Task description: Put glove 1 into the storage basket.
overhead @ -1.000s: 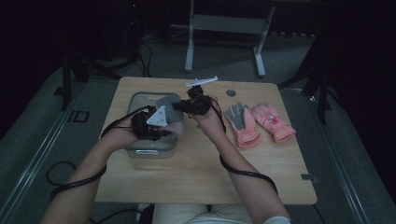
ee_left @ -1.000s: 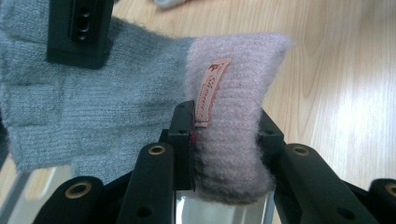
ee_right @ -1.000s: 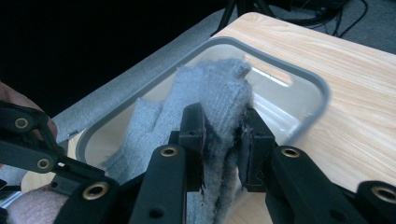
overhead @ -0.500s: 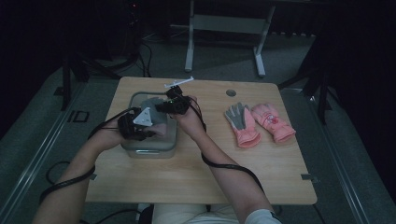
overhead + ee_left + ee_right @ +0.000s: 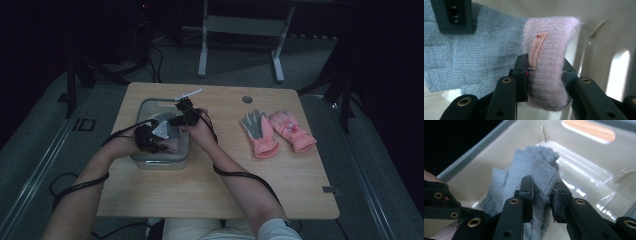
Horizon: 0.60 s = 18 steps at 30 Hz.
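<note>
Jaws of both grippers are clamped on one glove (image 5: 486, 52), pink cuff (image 5: 549, 67) and grey fingers (image 5: 536, 172), so it can be laid flat inside the bin (image 5: 145, 107).

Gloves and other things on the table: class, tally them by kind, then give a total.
Pink gloves: 2
Grey glove with pink cuff, held by left gripper and right gripper: 1
Clear bin: 1
Total: 4

Lying in the bin (image 5: 145, 162) at the table's (image 5: 210, 195) nine o'clock: one glove (image 5: 474, 55). Resting at three o'clock, side by side: two more gloves (image 5: 277, 131). Sitting beyond the bin at twelve o'clock: a syringe (image 5: 188, 93).
</note>
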{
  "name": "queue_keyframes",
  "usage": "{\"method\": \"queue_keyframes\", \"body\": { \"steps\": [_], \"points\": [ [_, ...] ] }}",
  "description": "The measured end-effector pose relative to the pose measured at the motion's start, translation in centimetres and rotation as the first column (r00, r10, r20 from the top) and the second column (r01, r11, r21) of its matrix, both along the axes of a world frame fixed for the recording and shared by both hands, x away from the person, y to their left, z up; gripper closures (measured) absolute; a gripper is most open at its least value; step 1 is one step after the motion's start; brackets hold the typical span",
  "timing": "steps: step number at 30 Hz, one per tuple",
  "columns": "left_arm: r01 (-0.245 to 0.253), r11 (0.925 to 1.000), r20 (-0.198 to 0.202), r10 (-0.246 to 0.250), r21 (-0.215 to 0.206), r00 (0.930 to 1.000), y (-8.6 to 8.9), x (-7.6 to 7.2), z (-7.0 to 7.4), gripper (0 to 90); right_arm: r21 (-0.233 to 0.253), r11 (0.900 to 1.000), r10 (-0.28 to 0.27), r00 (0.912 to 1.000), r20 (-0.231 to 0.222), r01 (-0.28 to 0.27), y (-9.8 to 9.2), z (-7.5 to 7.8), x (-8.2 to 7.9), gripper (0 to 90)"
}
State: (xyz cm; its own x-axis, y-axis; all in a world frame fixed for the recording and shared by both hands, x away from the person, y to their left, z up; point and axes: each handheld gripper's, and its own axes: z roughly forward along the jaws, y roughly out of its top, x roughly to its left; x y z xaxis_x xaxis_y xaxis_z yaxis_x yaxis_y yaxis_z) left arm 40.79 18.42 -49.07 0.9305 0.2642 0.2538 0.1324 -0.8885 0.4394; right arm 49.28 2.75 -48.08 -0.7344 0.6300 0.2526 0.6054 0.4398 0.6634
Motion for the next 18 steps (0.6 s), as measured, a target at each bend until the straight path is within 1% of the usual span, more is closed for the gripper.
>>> {"method": "queue_keyframes", "body": {
  "steps": [1,2,3,4,5,6,7,9,10,11,12,14,16,17,18],
  "points": [
    [0.008,1.0,0.0,-0.008,0.006,1.0,-0.1,0.1,-0.2,65.9,-0.007,1.0,-0.004,0.9999,-0.01,0.004,0.0,-0.3,0.2,73.1],
    [0.008,1.0,0.0,-0.008,0.006,1.0,-0.1,0.1,-0.2,65.7,-0.007,1.0,-0.004,0.9999,-0.01,0.004,0.0,-0.3,0.2,73.1],
    [0.011,0.9998,-0.001,-0.011,0.015,0.9999,-0.1,0.2,-0.4,65.7,-0.015,1.0,-0.006,0.9998,-0.017,0.006,0.0,-0.4,0.3,72.2],
    [0.017,0.9994,0.007,-0.017,0.029,0.9998,-0.2,0.3,-0.6,65.5,-0.017,1.0,-0.007,0.9998,-0.021,0.007,0.0,-0.6,0.4,70.7],
    [0.02,0.9992,-0.005,-0.02,0.035,0.9998,-0.2,0.6,-0.8,65.4,-0.017,1.0,-0.012,0.9999,-0.01,0.012,0.0,-0.5,0.4,64.1],
    [0.02,0.9992,-0.005,-0.02,0.035,0.9998,-0.2,0.6,-0.8,65.1,-0.024,1.0,-0.017,0.9998,-0.007,0.016,0.0,-0.6,0.4,64.1],
    [0.015,0.998,-0.016,-0.014,0.062,0.9998,-0.4,0.9,-1.0,64.7,-0.022,1.0,-0.017,0.9998,-0.005,0.017,-0.2,-0.6,0.4,61.8],
    [0.017,0.997,-0.037,-0.014,0.075,0.9992,-0.6,1.0,-1.2,64.1,-0.002,1.0,-0.018,0.9997,-0.017,0.018,-0.5,-0.5,0.4,61.2],
    [0.019,0.9965,-0.043,-0.016,0.081,0.9989,-0.7,1.1,-1.2,64.0,0.003,1.0,-0.021,0.9997,-0.014,0.021,-0.7,-0.4,0.3,61.2],
    [0.019,0.9965,-0.043,-0.016,0.081,0.9989,-0.7,1.1,-1.2,63.7,0.01,1.0,-0.023,0.9996,-0.014,0.024,-1.1,-0.3,0.2,61.1],
    [0.019,0.9955,-0.05,-0.014,0.093,0.9987,-0.8,1.2,-1.3,63.2,0.023,0.999,-0.026,0.9995,-0.02,0.026,-1.4,-0.3,0.2,60.9],
    [0.014,0.9949,-0.054,-0.009,0.1,0.9985,-0.9,1.3,-1.3,61.8,0.039,0.999,-0.029,0.9994,-0.018,0.03,-2.0,-0.1,0.0,60.7],
    [0.009,0.9947,-0.058,-0.003,0.102,0.9983,-1.0,1.4,-1.4,59.6,0.049,0.998,-0.028,0.9995,-0.017,0.028,-2.5,0.1,-0.3,59.9],
    [0.009,0.9947,-0.058,-0.003,0.102,0.9983,-1.0,1.4,-1.4,57.5,0.049,0.998,-0.028,0.9995,-0.017,0.028,-2.5,0.1,-0.3,59.9],
    [-0.019,0.9936,-0.071,0.027,0.111,0.9971,-1.1,1.4,-1.3,53.6,0.044,0.999,-0.017,0.9998,-0.007,0.017,-3.1,0.3,-0.6,57.7]
  ]
}}
